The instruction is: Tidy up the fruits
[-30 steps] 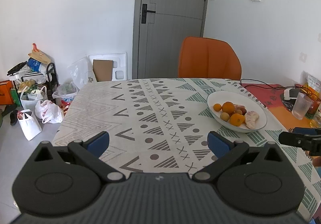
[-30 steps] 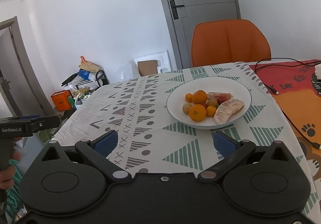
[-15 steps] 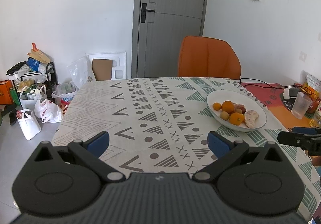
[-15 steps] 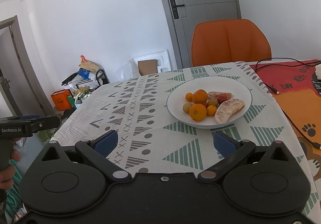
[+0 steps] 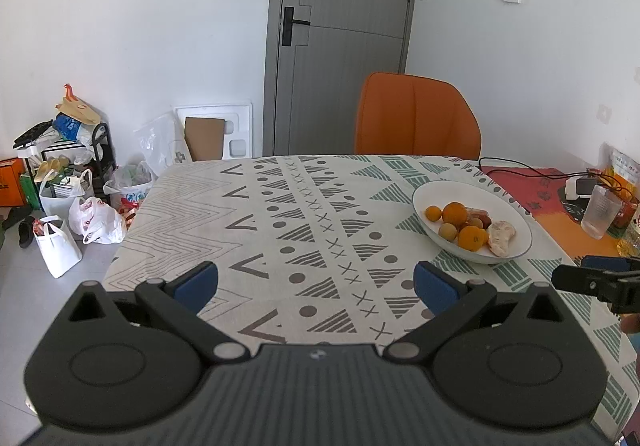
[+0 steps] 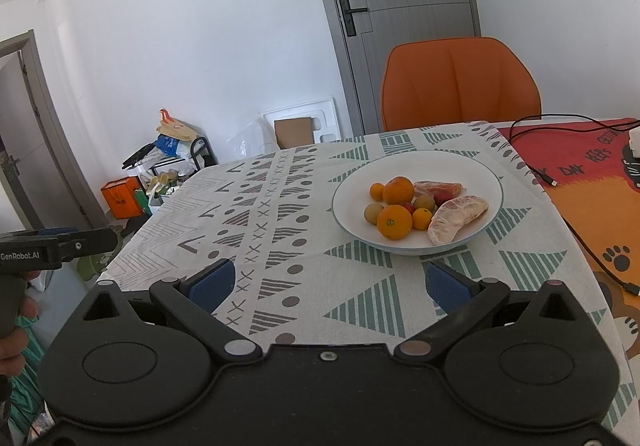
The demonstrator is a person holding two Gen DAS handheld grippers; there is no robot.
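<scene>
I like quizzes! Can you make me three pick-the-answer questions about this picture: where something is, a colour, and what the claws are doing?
1. Where is the fruit?
A. in the plate
B. on the chair
C. on the floor

2. What colour is the chair?
A. blue
B. orange
C. green

3. How are the two claws?
A. both shut on fruit
B. one open, one shut
C. both open, holding nothing

Answers:
1 A: the fruit all lies in the white plate on the table.
2 B: the chair behind the table is orange.
3 C: the left claw and right claw have their blue pads wide apart, nothing between them.
</scene>
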